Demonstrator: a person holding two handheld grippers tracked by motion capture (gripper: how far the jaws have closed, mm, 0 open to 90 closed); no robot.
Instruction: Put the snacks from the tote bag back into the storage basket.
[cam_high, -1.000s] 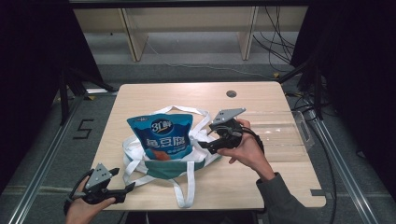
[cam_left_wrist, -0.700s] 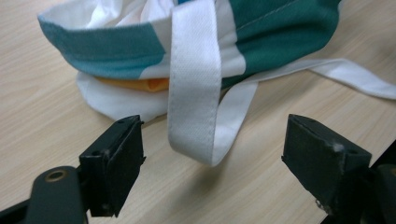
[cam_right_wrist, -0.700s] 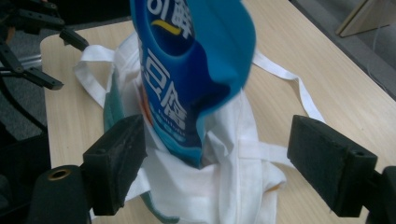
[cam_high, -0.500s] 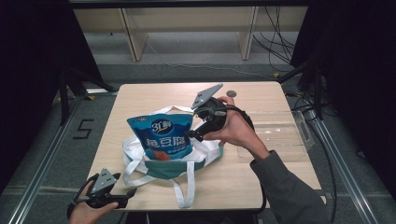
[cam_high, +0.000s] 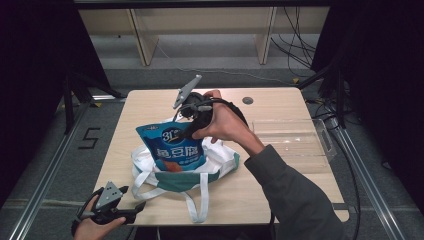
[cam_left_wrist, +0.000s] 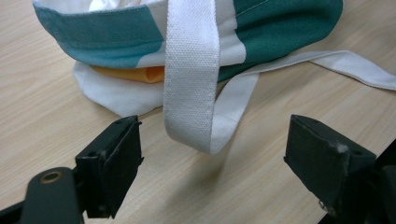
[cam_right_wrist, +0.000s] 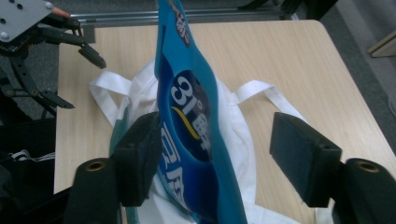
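Observation:
A blue snack pouch (cam_high: 172, 150) stands upright in a white tote bag with a green band (cam_high: 220, 167) on the wooden table. My right gripper (cam_high: 192, 127) hangs over the pouch's upper right corner, pointing down. In the right gripper view its jaws (cam_right_wrist: 215, 121) straddle the pouch (cam_right_wrist: 187, 107); they have just been closing. The left jaw is at the pouch and the right one stands clear, so it is open. My left gripper (cam_high: 136, 212) rests at the table's near left corner, open, with a white strap loop (cam_left_wrist: 191, 70) of the bag lying between its jaws (cam_left_wrist: 212, 128).
A clear plastic tray (cam_high: 295, 142) lies on the right side of the table. A round cable hole (cam_high: 247, 100) sits near the far edge. Something orange (cam_left_wrist: 135, 73) shows under the bag's near edge. Wooden shelving stands beyond the table.
My right gripper has risen and moved left, from beside the bag's right side to over the pouch's top, jaws now around it. The left hand has barely shifted.

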